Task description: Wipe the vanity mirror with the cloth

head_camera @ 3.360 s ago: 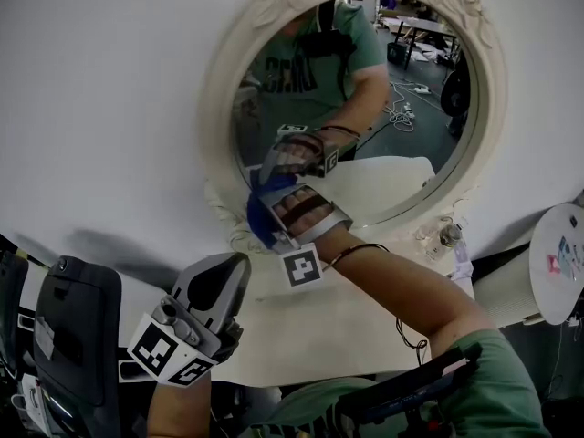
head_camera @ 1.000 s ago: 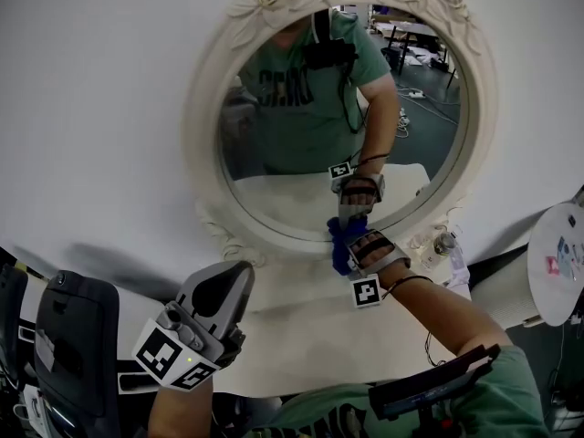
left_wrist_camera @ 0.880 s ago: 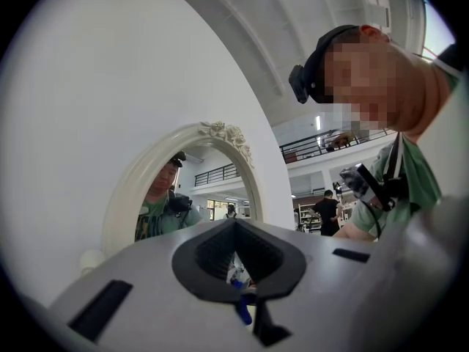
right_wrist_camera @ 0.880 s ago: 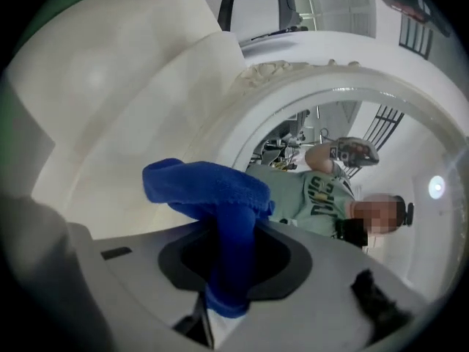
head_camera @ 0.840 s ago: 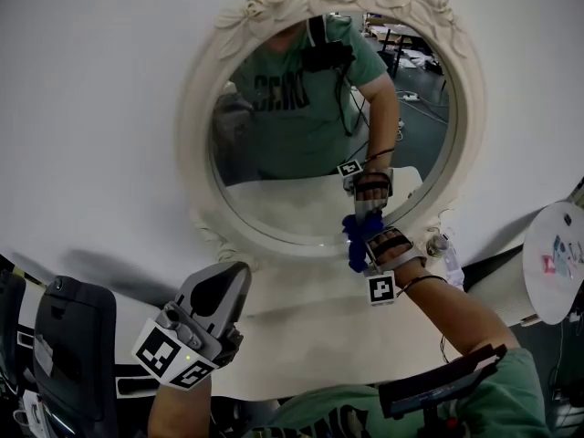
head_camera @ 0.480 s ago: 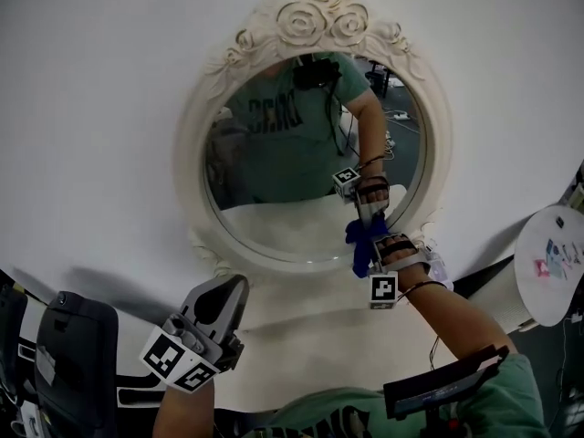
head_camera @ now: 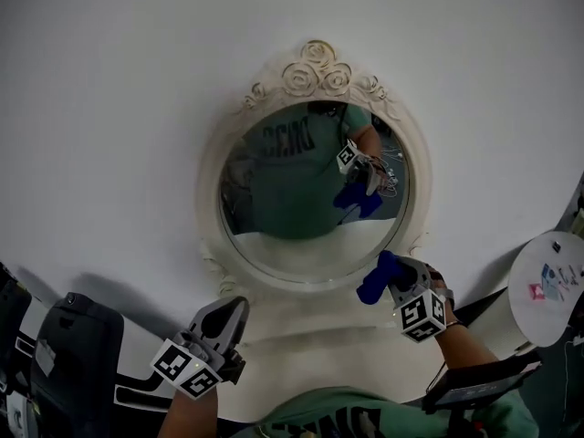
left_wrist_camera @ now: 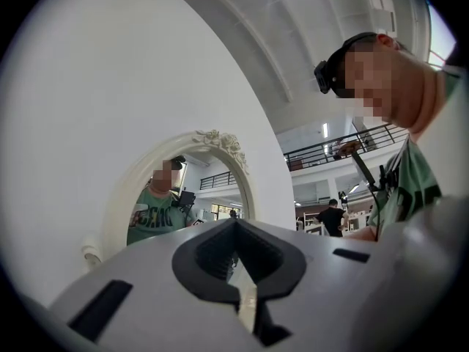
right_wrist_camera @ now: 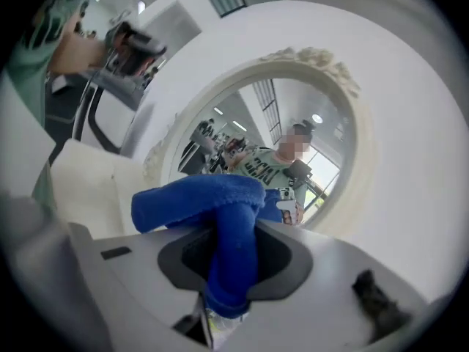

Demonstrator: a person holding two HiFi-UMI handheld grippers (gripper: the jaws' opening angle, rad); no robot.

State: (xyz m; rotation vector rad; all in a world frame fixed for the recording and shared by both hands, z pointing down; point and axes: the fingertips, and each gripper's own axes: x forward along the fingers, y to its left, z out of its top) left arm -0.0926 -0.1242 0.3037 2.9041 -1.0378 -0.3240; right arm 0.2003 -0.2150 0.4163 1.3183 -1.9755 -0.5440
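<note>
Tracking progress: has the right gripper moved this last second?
Yes: right gripper, holding the cloth, dropped off the glass to the mirror frame's lower-right edge.

The vanity mirror is set against the wall, above the tabletop. The right gripper, with the cloth between its jaws, is just off the mirror's lower right rim. The left gripper is below its lower left.

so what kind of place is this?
Probably a mock vanity corner inside a large lab or workshop hall: an ornate cream oval-framed mirror hangs on a plain white wall, while the left gripper view shows a high ceiling and a mezzanine railing.
</note>
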